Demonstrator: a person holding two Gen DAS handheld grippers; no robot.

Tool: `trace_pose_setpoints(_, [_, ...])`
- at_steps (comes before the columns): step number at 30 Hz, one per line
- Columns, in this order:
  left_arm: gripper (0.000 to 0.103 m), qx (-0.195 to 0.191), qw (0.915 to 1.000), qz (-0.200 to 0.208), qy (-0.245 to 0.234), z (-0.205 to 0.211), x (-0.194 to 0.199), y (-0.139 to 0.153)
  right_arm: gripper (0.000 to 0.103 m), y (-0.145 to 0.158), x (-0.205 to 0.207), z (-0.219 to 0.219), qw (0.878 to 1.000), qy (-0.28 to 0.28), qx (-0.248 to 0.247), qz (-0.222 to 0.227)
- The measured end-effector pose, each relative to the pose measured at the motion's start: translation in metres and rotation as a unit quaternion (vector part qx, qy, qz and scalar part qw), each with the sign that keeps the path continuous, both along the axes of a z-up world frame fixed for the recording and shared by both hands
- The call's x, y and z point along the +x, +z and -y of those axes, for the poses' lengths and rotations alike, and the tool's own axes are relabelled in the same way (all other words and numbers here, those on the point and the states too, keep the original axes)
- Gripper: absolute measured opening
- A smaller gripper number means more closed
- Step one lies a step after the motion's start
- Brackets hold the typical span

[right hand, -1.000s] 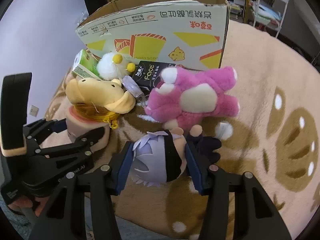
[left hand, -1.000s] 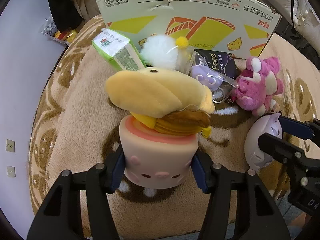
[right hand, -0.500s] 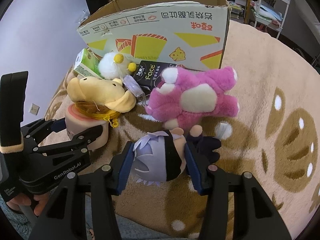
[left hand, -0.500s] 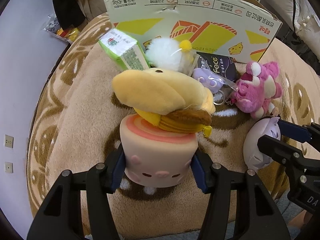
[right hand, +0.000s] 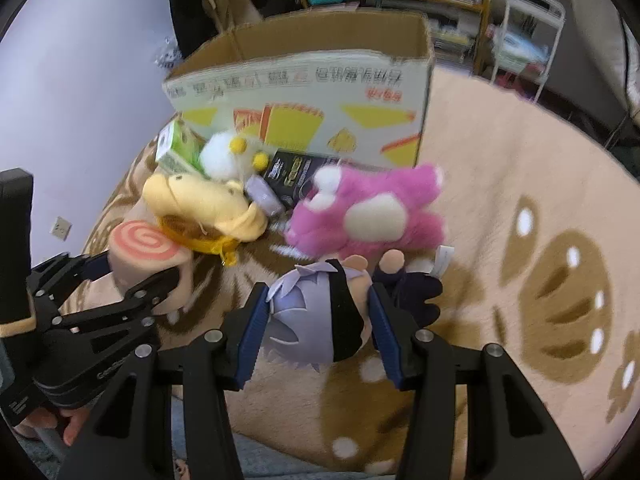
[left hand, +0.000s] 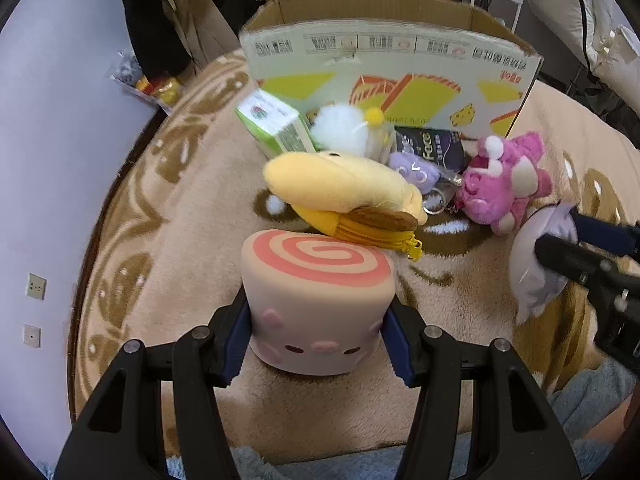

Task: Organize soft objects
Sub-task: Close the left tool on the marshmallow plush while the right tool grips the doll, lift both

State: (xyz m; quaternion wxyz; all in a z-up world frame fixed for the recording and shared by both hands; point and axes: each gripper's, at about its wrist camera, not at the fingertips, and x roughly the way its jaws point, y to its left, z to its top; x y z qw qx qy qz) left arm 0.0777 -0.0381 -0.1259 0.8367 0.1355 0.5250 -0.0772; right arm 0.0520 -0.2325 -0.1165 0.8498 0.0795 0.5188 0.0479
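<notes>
My left gripper (left hand: 316,344) is shut on a pink swirl-topped squishy toy (left hand: 316,300), lifted off the rug; it also shows in the right wrist view (right hand: 146,264). My right gripper (right hand: 318,328) is shut on a doll with lilac hair (right hand: 316,320), seen in the left wrist view (left hand: 532,264) at the right edge. A yellow plush pouch (left hand: 344,192), a pink plush bear (left hand: 504,180), a white pompom toy (left hand: 340,132) and a small purple keychain toy (left hand: 412,168) lie on the rug before an open cardboard box (left hand: 384,68).
A green carton (left hand: 272,124) and a black "Face" packet (left hand: 432,148) lie by the box. The beige patterned rug (left hand: 168,240) covers the surface, with a wall at the left. Shelves and a white rack (right hand: 524,28) stand behind the box.
Both grippers have risen and pulled back with their toys. The swirl toy has come out from under the yellow pouch, so its spiral top shows.
</notes>
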Motion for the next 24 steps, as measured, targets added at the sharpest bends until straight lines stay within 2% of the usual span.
trace_pose_setpoints(6, [0.057, -0.009, 0.9985, 0.054, -0.005, -0.003, -0.02, 0.029, 0.053, 0.027, -0.015, 0.002, 0.997, -0.019, -0.034, 0.061])
trace_pose_setpoints(11, [0.057, -0.017, 0.9938, 0.11, -0.005, -0.006, -0.034, 0.052, 0.053, 0.046, -0.025, 0.001, 0.992, -0.027, -0.056, 0.11])
trace_pose_setpoints(17, [0.057, -0.035, 0.9823, 0.184, -0.008, -0.01, -0.047, 0.075, 0.053, 0.065, -0.033, -0.003, 0.984, -0.03, -0.078, 0.16])
trace_pose_setpoints(24, [0.057, -0.051, 0.9628, 0.265, -0.002, -0.014, -0.063, 0.098, 0.053, 0.078, -0.04, -0.006, 0.971, -0.048, -0.113, 0.205])
